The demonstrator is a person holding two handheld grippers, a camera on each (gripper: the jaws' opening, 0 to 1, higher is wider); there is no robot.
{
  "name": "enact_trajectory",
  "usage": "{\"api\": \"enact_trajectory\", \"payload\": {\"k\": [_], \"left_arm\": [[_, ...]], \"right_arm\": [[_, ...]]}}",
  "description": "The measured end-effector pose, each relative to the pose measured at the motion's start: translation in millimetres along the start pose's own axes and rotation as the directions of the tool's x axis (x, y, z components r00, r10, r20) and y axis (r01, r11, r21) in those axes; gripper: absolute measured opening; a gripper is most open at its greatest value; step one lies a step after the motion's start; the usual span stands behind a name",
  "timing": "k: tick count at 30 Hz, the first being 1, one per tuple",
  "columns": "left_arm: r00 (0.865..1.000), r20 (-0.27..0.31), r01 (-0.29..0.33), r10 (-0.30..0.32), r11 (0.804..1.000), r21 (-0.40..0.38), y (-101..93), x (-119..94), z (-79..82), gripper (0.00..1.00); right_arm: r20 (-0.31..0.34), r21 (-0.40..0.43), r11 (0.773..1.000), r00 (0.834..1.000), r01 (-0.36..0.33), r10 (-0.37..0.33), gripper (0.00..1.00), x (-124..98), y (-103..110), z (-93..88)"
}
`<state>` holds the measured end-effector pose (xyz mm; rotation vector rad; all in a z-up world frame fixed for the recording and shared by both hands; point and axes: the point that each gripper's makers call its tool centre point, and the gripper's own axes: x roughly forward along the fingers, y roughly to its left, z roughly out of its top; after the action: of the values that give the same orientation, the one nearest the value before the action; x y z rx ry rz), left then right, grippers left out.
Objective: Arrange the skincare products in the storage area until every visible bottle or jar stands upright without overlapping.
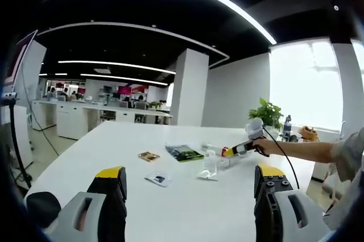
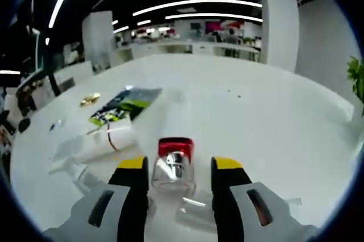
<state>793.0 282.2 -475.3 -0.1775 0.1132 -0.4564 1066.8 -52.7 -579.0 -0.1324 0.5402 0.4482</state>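
In the right gripper view, a clear bottle with a red cap [image 2: 173, 168] sits on the white table [image 2: 273, 111] between my right gripper's [image 2: 181, 167] yellow-tipped jaws. The jaws flank it, open, with a small gap on the right side. A white tube [image 2: 108, 138] lies on its side just left of it. In the left gripper view, my left gripper [image 1: 190, 175] hangs open and wide above the near table with nothing in it. Farther on, the right gripper [image 1: 238, 150] reaches in from the right, held by a person's hand, beside a clear bottle [image 1: 210, 163].
A green printed pack [image 2: 126, 104] and a small gold packet [image 2: 90, 100] lie beyond the tube. Clear plastic pieces [image 2: 193, 211] rest near my right jaws. A small sachet [image 1: 158, 178] lies on the table [image 1: 114, 140]. A potted plant [image 1: 266, 114] stands at the far right edge.
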Motion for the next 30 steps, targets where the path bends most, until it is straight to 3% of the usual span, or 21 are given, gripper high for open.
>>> {"api": "enact_trajectory", "payload": {"k": [7,11,30], "left_arm": [[1.0,0.0,0.002,-0.002,1.0,-0.001,0.6,1,0.6,0.96],[1.0,0.001,-0.001,0.001,1.0,-0.003,1.5,1,0.6,0.96],[1.0,0.009,-0.007,0.007,1.0,-0.004,2.3,-1,2.4,0.95]], "right_arm": [[-0.038,-0.032,0.999,0.999,0.012,-0.013,0.37,2,-1,-2.2],[-0.051,-0.042,0.999,0.998,0.02,-0.023,0.3,2,-1,-3.9],[-0.07,-0.032,0.999,0.997,0.033,-0.035,0.28,-9,1,-2.9]]}}
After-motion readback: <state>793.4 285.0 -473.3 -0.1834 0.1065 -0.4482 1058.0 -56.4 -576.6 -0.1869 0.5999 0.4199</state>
